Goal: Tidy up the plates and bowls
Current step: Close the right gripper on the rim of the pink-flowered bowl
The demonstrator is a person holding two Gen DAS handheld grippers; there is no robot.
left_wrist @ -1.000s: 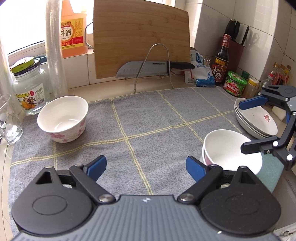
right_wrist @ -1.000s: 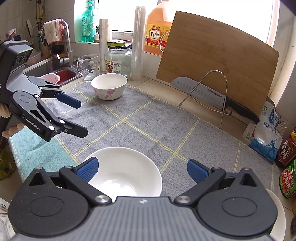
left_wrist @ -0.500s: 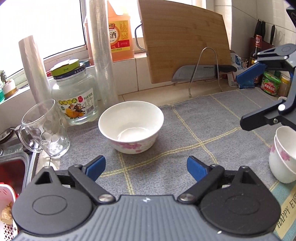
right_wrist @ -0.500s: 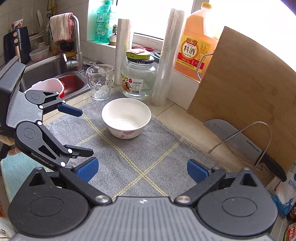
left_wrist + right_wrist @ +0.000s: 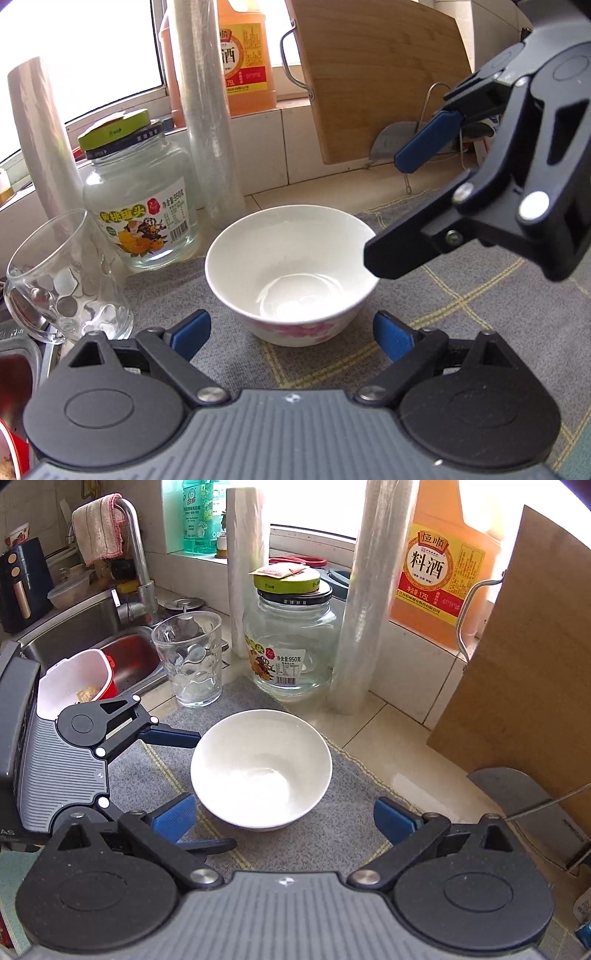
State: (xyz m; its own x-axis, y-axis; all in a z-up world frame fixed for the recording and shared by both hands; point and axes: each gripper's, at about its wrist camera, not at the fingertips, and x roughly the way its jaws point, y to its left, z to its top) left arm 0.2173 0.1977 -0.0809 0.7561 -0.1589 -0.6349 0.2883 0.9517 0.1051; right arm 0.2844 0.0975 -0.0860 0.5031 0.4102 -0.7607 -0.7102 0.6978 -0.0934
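A white bowl with pink flowers (image 5: 291, 273) stands upright and empty on the grey checked mat (image 5: 480, 314); it also shows in the right wrist view (image 5: 260, 770). My left gripper (image 5: 291, 334) is open, its blue pads just short of the bowl on either side. My right gripper (image 5: 284, 819) is open and close to the bowl from the other side. In the left wrist view the right gripper (image 5: 388, 206) reaches in from the right, its lower finger over the bowl's rim. In the right wrist view the left gripper (image 5: 184, 790) lies at the left, fingers flanking the bowl's left edge.
A glass mug (image 5: 62, 280), a lidded glass jar (image 5: 140, 199) and two rolls of film (image 5: 210, 122) stand close behind the bowl. An orange bottle (image 5: 439, 572) and a wooden board (image 5: 524, 664) lean at the back. The sink (image 5: 110, 653) lies left.
Both grippers have moved in towards the flowered bowl, which now fills the middle of both views. The stacked bowls and plates at the right have dropped out of sight.
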